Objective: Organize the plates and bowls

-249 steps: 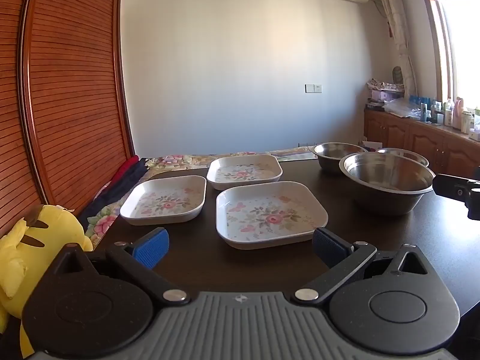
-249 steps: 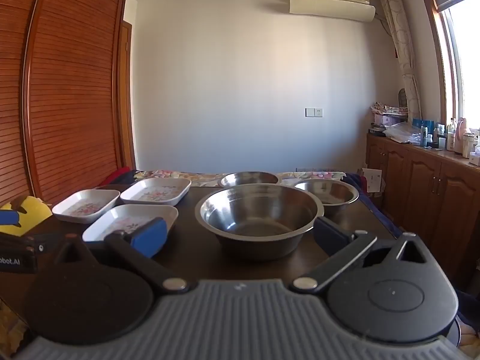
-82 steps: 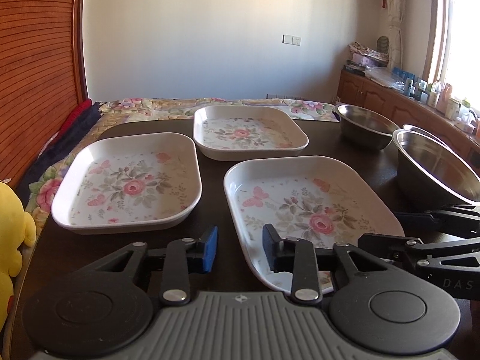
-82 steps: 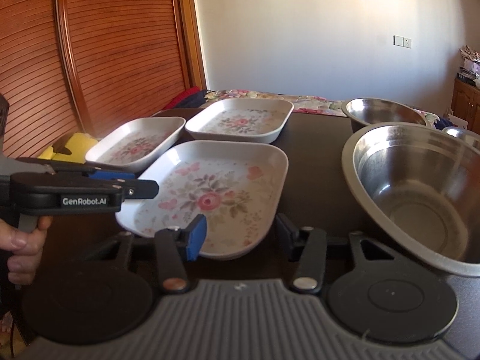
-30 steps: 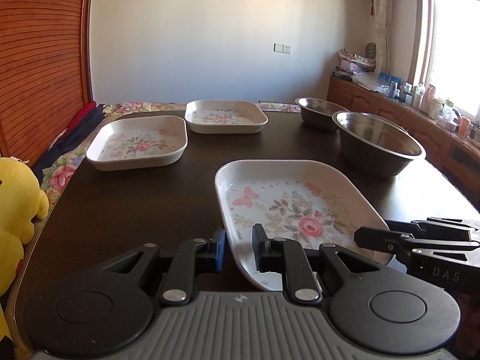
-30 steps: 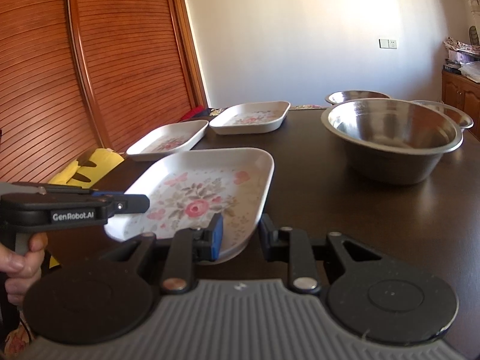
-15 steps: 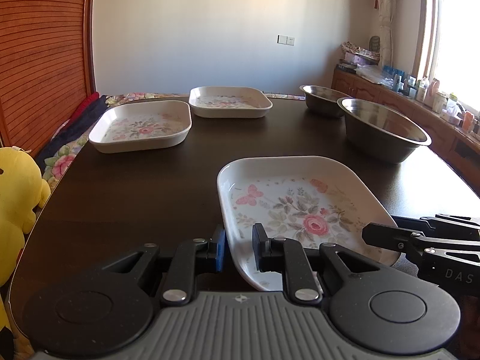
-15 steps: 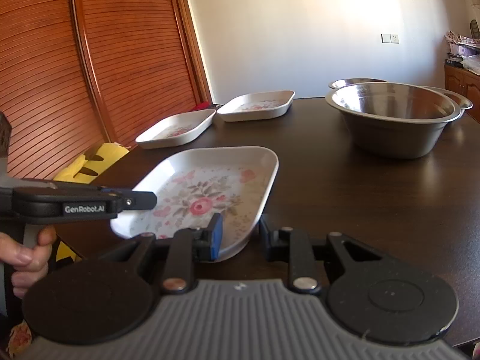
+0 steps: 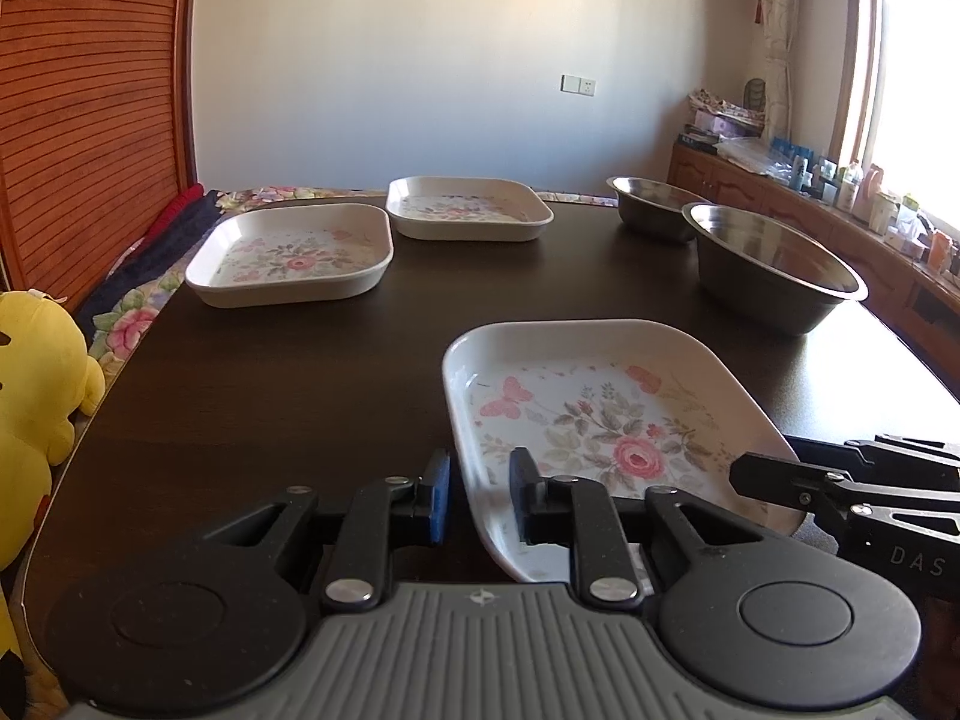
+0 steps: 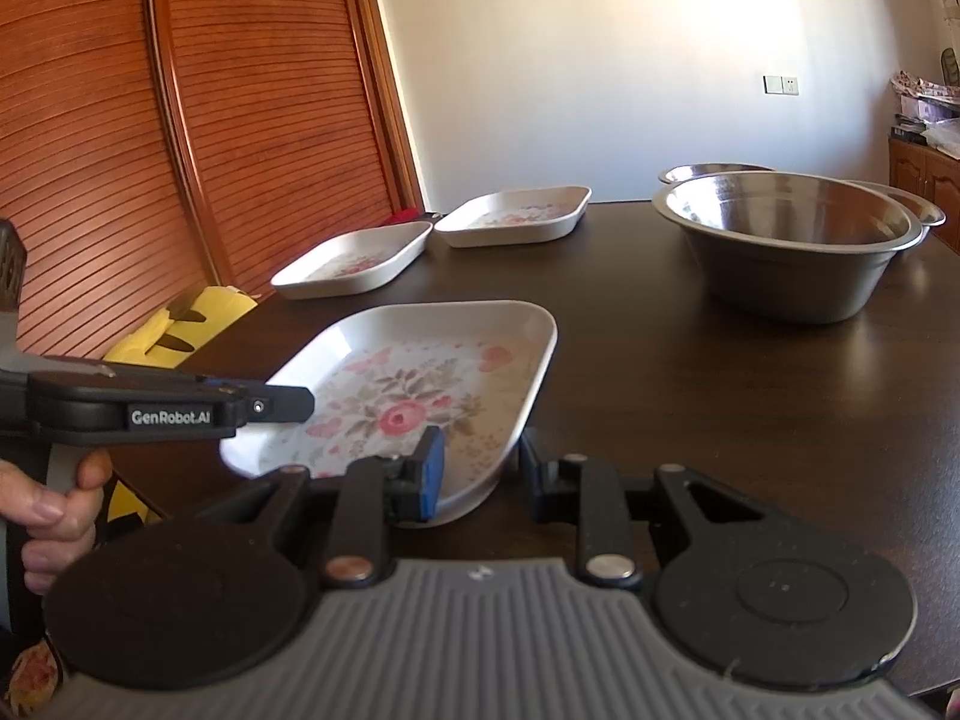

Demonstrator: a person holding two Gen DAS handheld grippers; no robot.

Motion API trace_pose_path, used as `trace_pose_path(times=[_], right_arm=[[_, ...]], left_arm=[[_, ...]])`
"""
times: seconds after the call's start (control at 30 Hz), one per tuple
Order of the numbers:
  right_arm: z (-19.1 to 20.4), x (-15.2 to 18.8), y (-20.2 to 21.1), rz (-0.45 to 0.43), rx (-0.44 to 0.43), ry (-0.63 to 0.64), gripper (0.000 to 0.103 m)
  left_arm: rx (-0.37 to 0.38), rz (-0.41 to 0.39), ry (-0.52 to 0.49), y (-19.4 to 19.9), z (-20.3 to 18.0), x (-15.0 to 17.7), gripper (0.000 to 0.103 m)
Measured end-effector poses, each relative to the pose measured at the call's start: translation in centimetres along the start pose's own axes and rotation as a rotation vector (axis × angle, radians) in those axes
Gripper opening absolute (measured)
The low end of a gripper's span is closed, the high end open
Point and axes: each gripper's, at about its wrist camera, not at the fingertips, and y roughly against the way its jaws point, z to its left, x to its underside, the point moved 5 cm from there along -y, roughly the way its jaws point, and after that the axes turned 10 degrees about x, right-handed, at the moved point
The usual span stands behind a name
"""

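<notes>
The floral plate point(image 9: 600, 414) sits low and center-right in the left wrist view, near edge of the dark table point(image 9: 300, 372). Your left gripper point(image 9: 478, 501) has its jaws opening, with the plate's near-left rim between them and a gap showing. Your right gripper point(image 10: 480, 474) straddles the plate's other near corner, narrow, though you can't really tell if it's pinching. Two more plates point(image 9: 291, 255) sit upper left, steel bowls point(image 9: 774, 267) upper right, a yellow plush point(image 9: 36, 384) at far left.

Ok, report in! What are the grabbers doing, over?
Left gripper: jaws opening, floral plate rim between them. Right gripper: shut on the plate's near edge. Nothing in the way.
</notes>
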Motion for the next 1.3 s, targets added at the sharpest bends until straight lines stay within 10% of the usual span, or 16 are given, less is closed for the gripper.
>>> trace_pose_path(times=[1.3], right_arm=[[2.9,-9.4,-3.2,-0.037,-0.117,0.082,0.042]], left_arm=[[-0.128,-0.088,-0.019,0.2,9.6,-7.1,0.046]])
